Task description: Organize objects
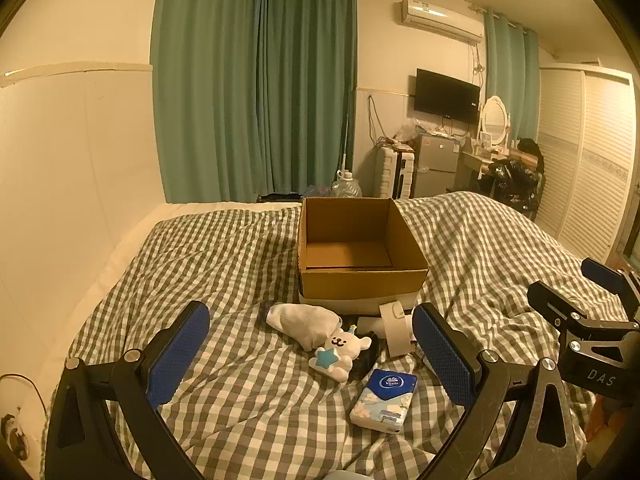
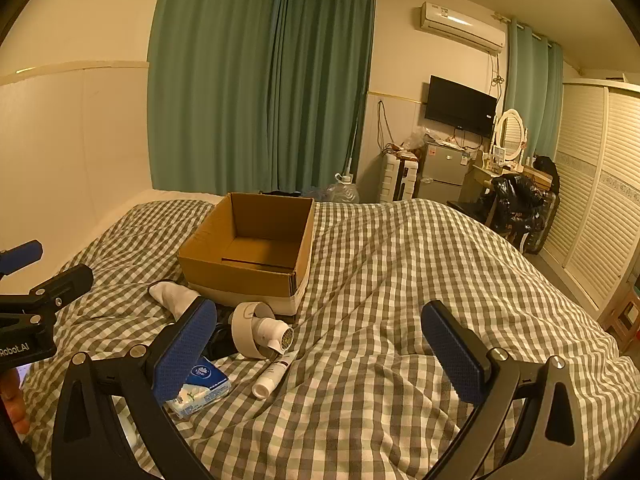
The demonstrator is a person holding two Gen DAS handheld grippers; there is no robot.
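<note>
My left gripper (image 1: pixel 310 354) wide above bear toy (image 1: pixel 340 354), tissue pack (image 1: pixel 385 400) at 5 o'clock, cardboard box (image 1: pixel 360 284) at 12, my right gripper (image 2: pixel 320 354) wide, holding nothing

box (image 1: pixel 362 282) brown | quilt (image 1: pixel 224 264) grey-white check | tissue pack (image 1: pixel 385 400) blue-white | curtain (image 1: pixel 256 92) green

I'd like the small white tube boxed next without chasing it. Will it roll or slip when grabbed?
The tube is round and smooth, so it may slip between pads and roll if nudged sideways. It lies in a fold of the checked duvet, which probably checks rolling. It looks small, likely light.
</note>
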